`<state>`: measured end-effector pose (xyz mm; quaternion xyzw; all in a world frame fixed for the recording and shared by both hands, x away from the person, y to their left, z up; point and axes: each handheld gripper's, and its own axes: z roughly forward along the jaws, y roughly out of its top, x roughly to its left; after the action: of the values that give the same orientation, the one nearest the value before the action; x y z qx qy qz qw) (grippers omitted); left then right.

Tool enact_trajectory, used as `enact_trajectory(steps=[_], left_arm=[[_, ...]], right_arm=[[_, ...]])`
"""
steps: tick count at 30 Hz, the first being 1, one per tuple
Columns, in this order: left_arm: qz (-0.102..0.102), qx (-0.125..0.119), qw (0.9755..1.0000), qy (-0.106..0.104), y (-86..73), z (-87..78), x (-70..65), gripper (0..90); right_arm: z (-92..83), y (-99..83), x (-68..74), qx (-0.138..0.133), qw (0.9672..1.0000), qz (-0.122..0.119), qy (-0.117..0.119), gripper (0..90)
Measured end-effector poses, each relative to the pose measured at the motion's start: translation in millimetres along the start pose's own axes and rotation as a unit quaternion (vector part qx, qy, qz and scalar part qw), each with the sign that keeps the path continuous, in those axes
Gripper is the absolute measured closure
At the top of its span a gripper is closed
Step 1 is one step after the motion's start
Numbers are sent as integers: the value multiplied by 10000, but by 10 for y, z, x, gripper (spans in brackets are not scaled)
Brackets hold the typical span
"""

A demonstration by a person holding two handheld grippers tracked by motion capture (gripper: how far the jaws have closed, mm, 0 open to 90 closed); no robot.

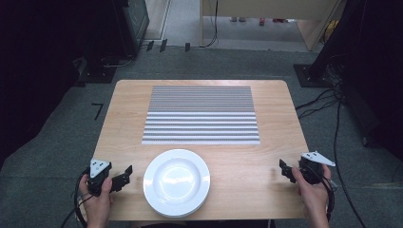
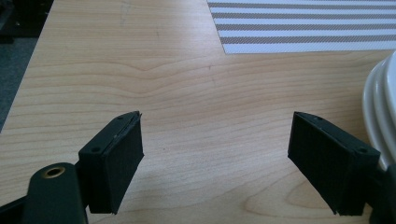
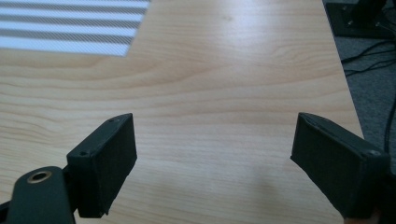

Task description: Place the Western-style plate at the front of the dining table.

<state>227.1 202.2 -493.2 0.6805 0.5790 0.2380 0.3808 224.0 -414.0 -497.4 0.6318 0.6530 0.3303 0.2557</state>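
A stack of white plates (image 1: pixel 177 182) sits near the front edge of the wooden table (image 1: pixel 271 156), just before a grey-and-white striped placemat (image 1: pixel 201 114). My left gripper (image 1: pixel 124 176) rests at the front left corner, held in a hand, a short gap left of the plates. In the left gripper view its jaws (image 2: pixel 215 158) stand wide open over bare wood, with the plates' rim (image 2: pixel 378 107) at the right edge. My right gripper (image 1: pixel 285 170) is at the front right, open too. Its jaws (image 3: pixel 215 158) frame bare table, and the placemat's corner (image 3: pixel 70 28) lies far left.
The table's right edge (image 3: pixel 348 88) drops to grey carpet with black cables (image 1: pixel 332 104). Dark stands and equipment (image 1: pixel 128 23) flank the table at the back, and a pale wooden desk (image 1: pixel 271 9) stands behind.
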Motion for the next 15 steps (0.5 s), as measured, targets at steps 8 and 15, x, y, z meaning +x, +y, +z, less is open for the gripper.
enact_trajectory(steps=[8, 15], left_arm=[[-89, -247, 9993, -278, 30, -60, -100, 181], [58, -295, 9984, -483, 20, -91, -195, 180]], right_arm=[[-121, 288, 362, -486, 9982, -83, 346, 156], [-119, 527, 811, -726, 9934, -237, 862, 156]])
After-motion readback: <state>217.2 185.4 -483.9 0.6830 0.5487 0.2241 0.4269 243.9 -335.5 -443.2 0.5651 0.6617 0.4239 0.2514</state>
